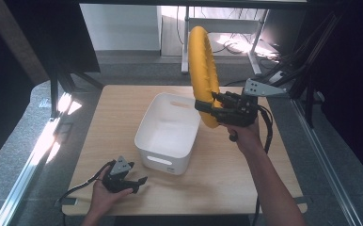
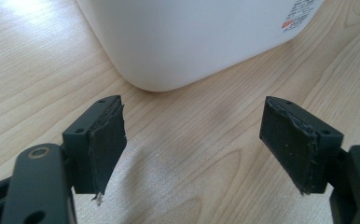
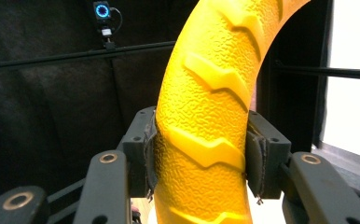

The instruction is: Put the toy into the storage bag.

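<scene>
A big yellow ring (image 1: 203,70) with a raised tread pattern stands on edge in the air, right of a white bin (image 1: 147,128). My right gripper (image 1: 207,109) is shut on the ring's lower part. In the right gripper view both pads press the yellow ring (image 3: 206,116) from either side. My left gripper (image 1: 141,183) rests on the table near the front edge, below the bin's near left corner. Its jaws stand wide apart with nothing between them, and the white bin (image 2: 183,42) rises just beyond them.
The wooden table (image 1: 236,174) has bare room right of the bin and along the front. Black frame legs (image 1: 57,89) stand at the back left and right corners. A cable (image 1: 266,136) trails from the right gripper.
</scene>
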`<move>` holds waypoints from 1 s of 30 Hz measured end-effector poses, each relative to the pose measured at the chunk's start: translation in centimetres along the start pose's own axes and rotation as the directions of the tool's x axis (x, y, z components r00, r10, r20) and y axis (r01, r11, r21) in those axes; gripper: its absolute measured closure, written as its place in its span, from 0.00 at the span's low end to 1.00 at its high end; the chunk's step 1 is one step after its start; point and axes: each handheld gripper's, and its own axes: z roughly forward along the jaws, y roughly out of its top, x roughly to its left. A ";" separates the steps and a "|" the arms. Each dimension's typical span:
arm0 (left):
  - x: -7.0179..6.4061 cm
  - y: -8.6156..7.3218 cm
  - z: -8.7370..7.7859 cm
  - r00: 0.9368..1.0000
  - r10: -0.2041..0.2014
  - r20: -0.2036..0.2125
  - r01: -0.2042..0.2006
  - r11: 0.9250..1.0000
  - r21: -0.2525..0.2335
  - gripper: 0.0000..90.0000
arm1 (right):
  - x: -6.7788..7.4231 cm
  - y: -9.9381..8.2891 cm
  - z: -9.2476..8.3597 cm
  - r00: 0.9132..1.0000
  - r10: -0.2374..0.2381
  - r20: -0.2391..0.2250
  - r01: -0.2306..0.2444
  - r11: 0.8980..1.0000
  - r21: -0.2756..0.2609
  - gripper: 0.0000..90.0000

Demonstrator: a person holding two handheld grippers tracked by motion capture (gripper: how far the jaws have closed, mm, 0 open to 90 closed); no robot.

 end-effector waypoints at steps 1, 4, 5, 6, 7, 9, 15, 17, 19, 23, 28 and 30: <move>0.0 0.0 0.0 1.000 0.001 0.001 -0.001 1.000 0.001 0.25 | 0.0 0.0 0.2 1.000 -0.002 -0.002 0.002 1.000 0.000 0.57; 0.0 0.0 0.0 1.000 0.001 0.001 -0.001 1.000 0.000 0.25 | 0.2 0.2 0.8 1.000 -0.005 -0.017 0.005 1.000 0.004 0.57; 0.0 0.0 0.0 1.000 0.001 0.001 -0.001 1.000 0.000 0.25 | 0.3 0.2 1.0 1.000 -0.006 -0.021 0.006 1.000 0.004 0.57; 0.0 0.0 0.0 1.000 0.001 0.001 -0.001 1.000 -0.001 0.25 | 0.3 0.2 1.2 1.000 -0.006 -0.025 0.007 1.000 0.003 0.57; 0.0 0.0 0.0 1.000 0.000 0.001 0.000 1.000 -0.001 0.25 | 0.4 0.3 1.3 1.000 -0.006 -0.029 0.006 1.000 0.005 0.57; 0.0 0.0 0.0 1.000 0.003 0.000 -0.003 1.000 0.001 0.25 | 0.4 0.3 1.6 0.999 0.002 -0.042 -0.002 1.000 0.000 0.57; 0.0 0.0 0.0 1.000 0.005 -0.002 -0.005 1.000 0.002 0.25 | 0.5 0.1 2.6 0.998 0.013 -0.069 -0.013 1.000 0.005 0.57; 0.0 0.0 0.0 1.000 0.004 -0.001 -0.004 1.000 0.003 0.25 | 0.5 0.0 2.9 0.997 0.008 -0.073 -0.008 1.000 0.003 0.57; 0.0 0.0 0.0 1.000 0.007 -0.003 -0.007 1.000 0.006 0.25 | 0.5 -0.1 3.2 0.996 0.013 -0.083 -0.013 1.000 0.000 0.57; 0.0 0.0 0.0 1.000 0.009 -0.004 -0.009 1.000 0.004 0.25 | 0.6 -0.2 3.7 0.995 0.017 -0.101 -0.018 1.000 0.001 0.57; 0.0 0.0 0.0 1.000 0.010 -0.004 -0.010 1.000 0.005 0.25 | 0.7 -0.4 4.2 0.994 0.018 -0.109 -0.018 1.000 0.006 0.57; 0.0 0.0 0.0 1.000 0.009 -0.004 -0.009 1.000 0.004 0.25 | 0.7 -0.5 4.4 0.994 0.021 -0.111 -0.020 1.000 0.010 0.57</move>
